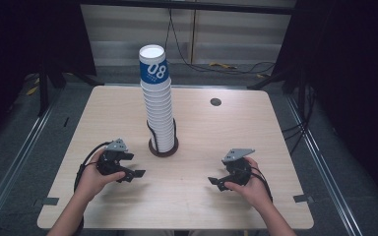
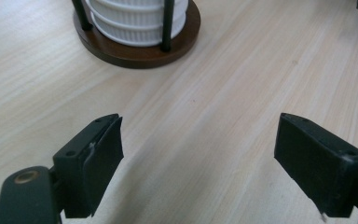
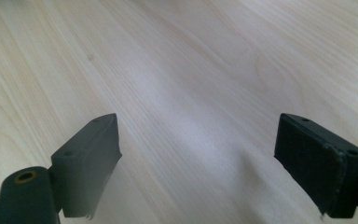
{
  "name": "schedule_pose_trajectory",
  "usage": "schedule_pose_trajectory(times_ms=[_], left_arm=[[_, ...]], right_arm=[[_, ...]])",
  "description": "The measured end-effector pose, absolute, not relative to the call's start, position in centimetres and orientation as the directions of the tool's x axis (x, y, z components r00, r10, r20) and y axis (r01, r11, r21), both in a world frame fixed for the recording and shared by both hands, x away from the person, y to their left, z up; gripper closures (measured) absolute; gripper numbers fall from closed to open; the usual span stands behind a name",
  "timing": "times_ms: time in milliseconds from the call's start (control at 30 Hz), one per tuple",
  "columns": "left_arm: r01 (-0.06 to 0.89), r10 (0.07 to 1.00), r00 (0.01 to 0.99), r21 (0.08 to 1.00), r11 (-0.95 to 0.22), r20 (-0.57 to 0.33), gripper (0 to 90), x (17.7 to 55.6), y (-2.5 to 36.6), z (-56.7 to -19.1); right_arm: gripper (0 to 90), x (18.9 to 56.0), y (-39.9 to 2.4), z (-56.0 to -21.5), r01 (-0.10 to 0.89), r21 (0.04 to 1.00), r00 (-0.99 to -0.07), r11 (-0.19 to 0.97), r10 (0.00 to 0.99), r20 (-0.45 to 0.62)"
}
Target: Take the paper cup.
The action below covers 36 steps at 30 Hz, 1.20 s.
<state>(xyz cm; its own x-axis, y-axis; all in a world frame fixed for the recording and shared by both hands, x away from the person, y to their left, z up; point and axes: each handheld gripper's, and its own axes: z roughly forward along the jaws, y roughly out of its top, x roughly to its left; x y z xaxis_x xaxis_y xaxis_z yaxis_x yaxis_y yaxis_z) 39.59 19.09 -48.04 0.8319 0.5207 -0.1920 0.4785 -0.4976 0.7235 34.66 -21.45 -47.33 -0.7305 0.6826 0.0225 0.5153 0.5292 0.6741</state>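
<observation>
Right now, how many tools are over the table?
2: the left tool is near the table's front left, beside the cup stack; the right tool is front right. Both are empty.

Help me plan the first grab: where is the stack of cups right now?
In the high view the stack of cups stands upright in a round brown holder at the table's middle, nearer the left gripper than the right gripper.

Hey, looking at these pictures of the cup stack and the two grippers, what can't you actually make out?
- Tall stack of white paper cups: the high view is too small to count the cups; the left gripper view's top edge cuts off all but the lowest.
- Blue label on the top cup: small print under "08" unreadable.
- Round brown wooden holder: cups hide its middle.
- Small dark disc on the table: too small to identify.
</observation>
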Motion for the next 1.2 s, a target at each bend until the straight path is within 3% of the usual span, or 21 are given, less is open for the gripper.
schedule_pose_trajectory(times_ms=[1200], left_arm=[[0.447, 0.500, 0.848, 0.743, -0.498, -0.176, 16.0, 41.8, 18.8, -39.7]], right_arm=[[13.7, 39.0, -18.8, -39.1, 0.471, 0.706, -0.788, 0.529, 0.612, 0.067]])
